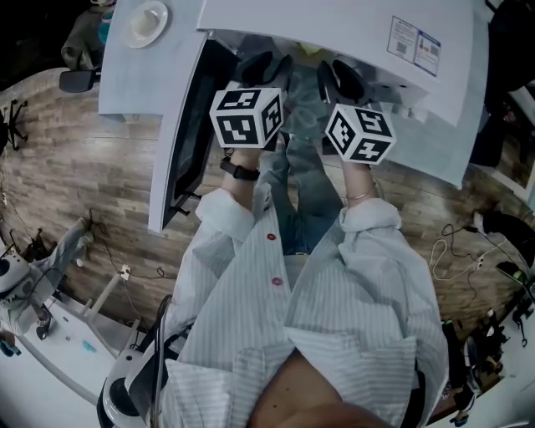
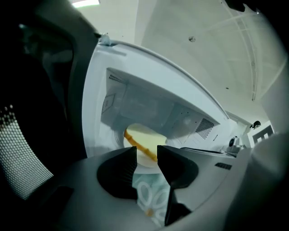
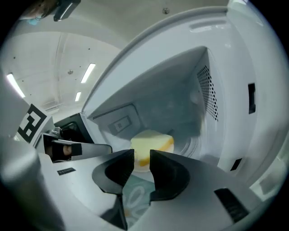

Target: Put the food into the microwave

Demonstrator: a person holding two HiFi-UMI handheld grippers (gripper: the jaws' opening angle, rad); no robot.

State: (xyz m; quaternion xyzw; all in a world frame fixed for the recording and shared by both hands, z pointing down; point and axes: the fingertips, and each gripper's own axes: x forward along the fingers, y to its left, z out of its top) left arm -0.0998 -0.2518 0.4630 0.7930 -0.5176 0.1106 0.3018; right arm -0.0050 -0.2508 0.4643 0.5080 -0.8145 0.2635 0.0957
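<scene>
A pale yellow slice of food lies on a plate with a light green looped pattern on its rim. The plate reaches into the cavity of a white microwave whose door hangs open to the left. My left gripper is shut on the plate's rim, which fills the narrow gap between its jaws. My right gripper is shut on the rim on the other side. In the head view the microwave's top hides the plate.
A small white dish sits on the white counter left of the microwave. A label is stuck on the microwave's top. Vent holes line the cavity's right wall. Below are wood floor, cables and equipment.
</scene>
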